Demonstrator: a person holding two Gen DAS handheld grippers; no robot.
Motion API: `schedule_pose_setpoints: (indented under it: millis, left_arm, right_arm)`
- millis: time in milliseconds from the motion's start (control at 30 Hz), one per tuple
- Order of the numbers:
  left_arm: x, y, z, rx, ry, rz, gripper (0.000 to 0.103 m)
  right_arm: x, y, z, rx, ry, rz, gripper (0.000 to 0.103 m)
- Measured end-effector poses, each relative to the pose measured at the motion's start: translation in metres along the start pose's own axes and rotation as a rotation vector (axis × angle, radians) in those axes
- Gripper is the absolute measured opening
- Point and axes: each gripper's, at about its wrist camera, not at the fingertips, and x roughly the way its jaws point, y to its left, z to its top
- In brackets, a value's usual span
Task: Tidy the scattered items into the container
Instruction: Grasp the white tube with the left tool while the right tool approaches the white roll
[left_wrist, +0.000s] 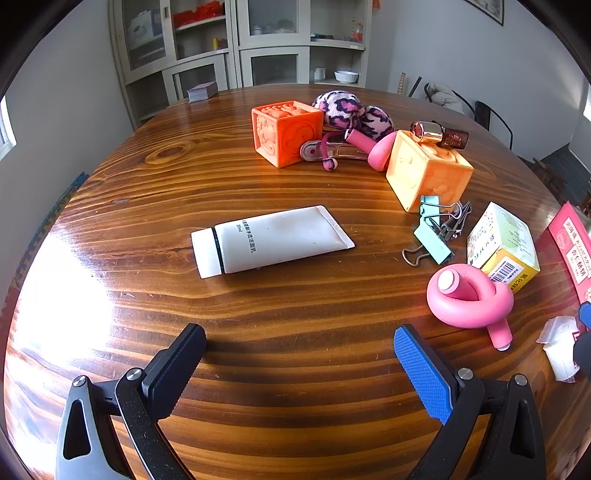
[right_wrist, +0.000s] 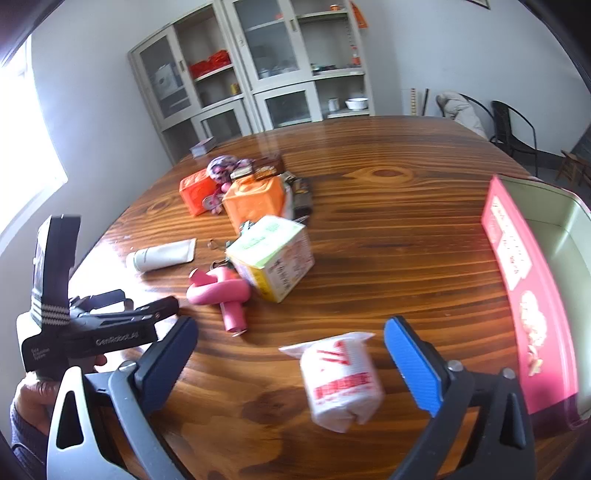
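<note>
On the wooden table (left_wrist: 147, 184) we see both grippers gaping: the left gripper (left_wrist: 299, 354) before the white tube (left_wrist: 271, 240), the right gripper (right_wrist: 290, 349) around the untouched white packet (right_wrist: 341, 384), beside the pink-sided container (right_wrist: 532, 266).

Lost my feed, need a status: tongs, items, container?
Both tongs open, left tongs and right tongs empty. White packet lies between the right fingers, ungripped. Pink container at right. Nothing blocking.

Window glare on table (left_wrist: 295, 369), fisheye-warped edges
</note>
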Motion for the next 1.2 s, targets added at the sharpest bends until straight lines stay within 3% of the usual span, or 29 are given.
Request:
schedule_pose_setpoints:
  millis: [133,267,400,467,633,800,967,1033,1133,1200]
  left_arm:
    - [-0.003,0.008,0.001,-0.041,-0.014,-0.006,0.103]
    - [-0.012,0.017,0.004,-0.068,-0.056,-0.030,0.103]
    - [-0.015,0.031,0.007,-0.108,-0.078,-0.003,0.103]
    - [-0.015,0.036,0.010,-0.116,-0.089,0.009,0.103]
    - [-0.011,0.042,0.022,-0.070,-0.107,0.005,0.103]
    - [0.003,0.050,0.039,0.004,-0.089,-0.079,0.103]
    - [0.018,0.051,0.053,0.089,-0.109,-0.058,0.103]
    - [0.025,0.052,0.053,0.087,-0.078,-0.101,0.103]
    - [0.025,0.046,0.045,0.098,-0.039,-0.223,0.103]
    - [0.019,0.036,0.036,0.132,-0.033,-0.257,0.103]
  right_arm:
    - [0.002,-0.006,-0.003,0.012,0.031,-0.001,0.078]
    - [0.002,-0.001,-0.007,-0.027,0.042,-0.009,0.077]
    - [0.006,0.005,-0.012,-0.080,0.048,-0.111,0.076]
    - [0.006,0.003,-0.012,-0.075,0.055,-0.116,0.076]
    - [0.008,-0.003,-0.011,-0.051,0.067,-0.108,0.076]
    - [0.012,-0.007,-0.012,-0.019,0.103,-0.075,0.076]
    - [0.016,-0.005,-0.014,-0.022,0.122,-0.072,0.076]
    - [0.018,-0.006,-0.014,-0.017,0.129,-0.067,0.076]
    - [0.017,-0.009,-0.013,0.002,0.131,-0.055,0.076]
    - [0.016,-0.012,-0.012,0.018,0.128,-0.053,0.076]
